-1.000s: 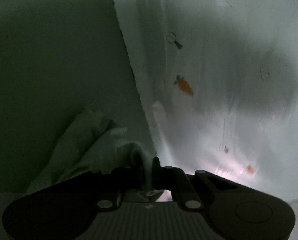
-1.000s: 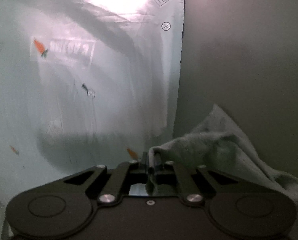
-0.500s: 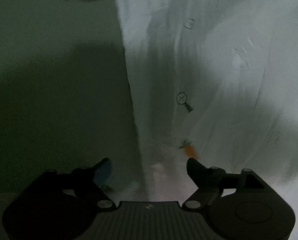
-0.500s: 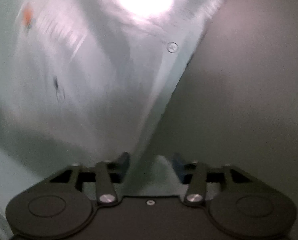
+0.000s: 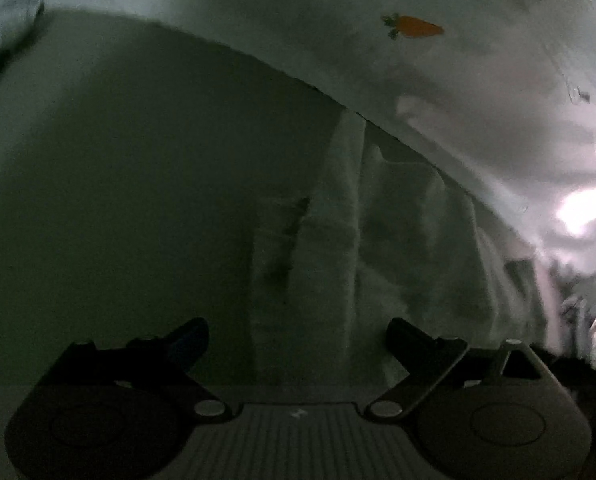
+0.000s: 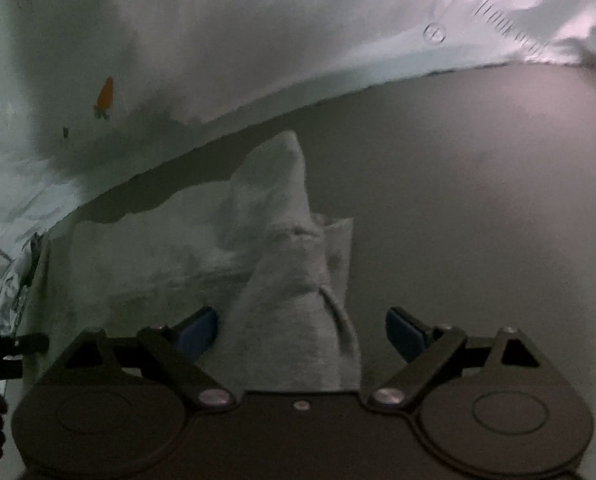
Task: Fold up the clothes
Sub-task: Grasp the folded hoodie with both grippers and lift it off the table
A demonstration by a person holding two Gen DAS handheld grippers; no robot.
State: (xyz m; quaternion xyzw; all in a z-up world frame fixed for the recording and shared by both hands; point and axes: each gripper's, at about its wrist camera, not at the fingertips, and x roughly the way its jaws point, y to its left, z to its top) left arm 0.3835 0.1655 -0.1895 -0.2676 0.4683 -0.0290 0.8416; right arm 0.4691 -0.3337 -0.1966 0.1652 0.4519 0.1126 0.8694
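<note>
A second ago both grippers pinched bunched cloth; now the left gripper [image 5: 298, 340] and right gripper [image 6: 302, 330] have let go and their jaws are opening wide, the pale garment [image 6: 290, 264] lying loose between the right fingers at lower centre, not gripped. That release suggests one fold is laid down. The carrot-print fabric [image 5: 412, 26] fills the upper frame; its printed lettering [image 6: 510, 28], upper right, is too blurred to read.
</note>
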